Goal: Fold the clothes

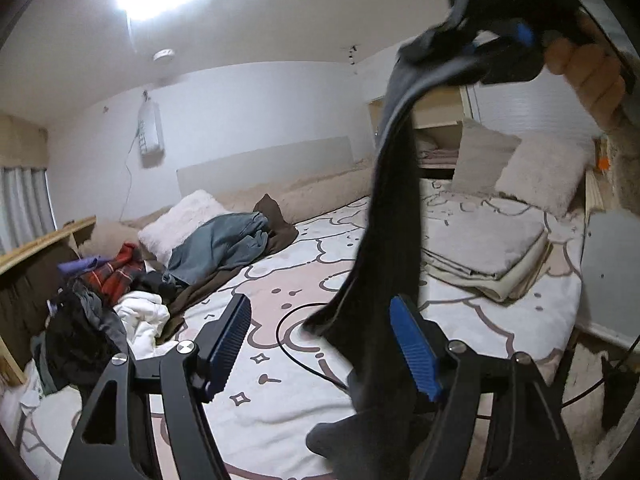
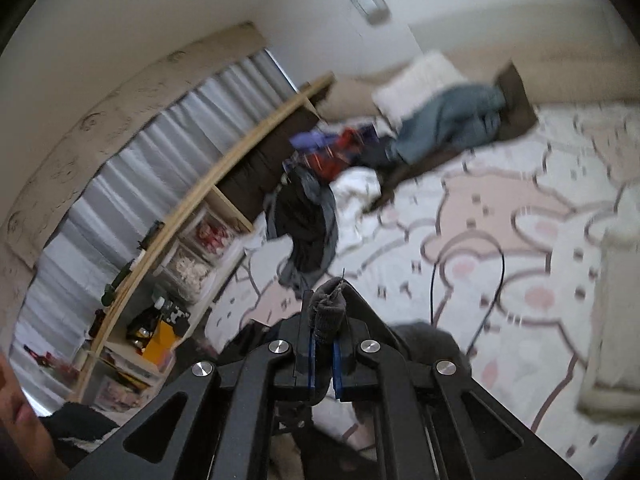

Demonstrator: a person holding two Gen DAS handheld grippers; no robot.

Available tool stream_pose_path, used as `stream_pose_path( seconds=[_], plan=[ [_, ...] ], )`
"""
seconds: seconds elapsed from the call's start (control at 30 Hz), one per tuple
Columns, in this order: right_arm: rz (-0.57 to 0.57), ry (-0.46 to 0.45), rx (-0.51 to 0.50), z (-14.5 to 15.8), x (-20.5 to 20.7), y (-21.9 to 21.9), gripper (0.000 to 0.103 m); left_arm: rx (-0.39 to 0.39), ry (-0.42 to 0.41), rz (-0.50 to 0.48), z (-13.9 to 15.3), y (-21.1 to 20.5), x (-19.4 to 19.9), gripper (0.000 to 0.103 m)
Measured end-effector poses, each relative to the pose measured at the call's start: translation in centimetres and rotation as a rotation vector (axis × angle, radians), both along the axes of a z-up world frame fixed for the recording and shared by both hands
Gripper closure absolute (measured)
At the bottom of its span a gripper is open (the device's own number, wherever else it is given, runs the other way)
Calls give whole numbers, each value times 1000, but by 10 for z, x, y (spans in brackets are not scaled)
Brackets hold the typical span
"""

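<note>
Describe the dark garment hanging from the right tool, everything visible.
The dark garment is black to charcoal soft fabric, greyer near the top, hanging as a long narrow strip. Its upper end is bunched and pinched in the right tool, held high by a hand. It drapes down above the patterned bed cover, passing beside the right finger of the open left tool, which isn't gripping it. The lower end runs below the frame.

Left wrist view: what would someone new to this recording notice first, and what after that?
First, the long dark grey garment hanging down mid-frame, pinched at its top by the right hand-held gripper. The left hand-held gripper stands open beside its lower part. Behind lie the jumbled pile of unfolded clothes at left and the folded beige stack at right.
</note>
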State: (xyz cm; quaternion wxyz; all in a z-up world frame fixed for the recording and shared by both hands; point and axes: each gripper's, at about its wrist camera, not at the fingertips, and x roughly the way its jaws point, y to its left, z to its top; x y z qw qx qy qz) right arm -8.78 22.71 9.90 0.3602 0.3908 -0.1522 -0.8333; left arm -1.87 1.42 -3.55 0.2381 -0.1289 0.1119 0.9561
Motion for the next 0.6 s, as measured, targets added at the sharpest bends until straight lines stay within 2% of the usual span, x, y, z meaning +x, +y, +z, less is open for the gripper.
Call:
stream_pose_path(
  seconds=[0.37,0.53,0.6],
  plan=[
    [44,264,15,66,24,2,96,97,-54,-174,14,4,-16,30],
    [65,309,14,75,33,2,96,159,-91,-272,21,19,-24,30],
    [66,317,13,76,35,2,96,187,-118,-307,21,22,-26,40]
  ],
)
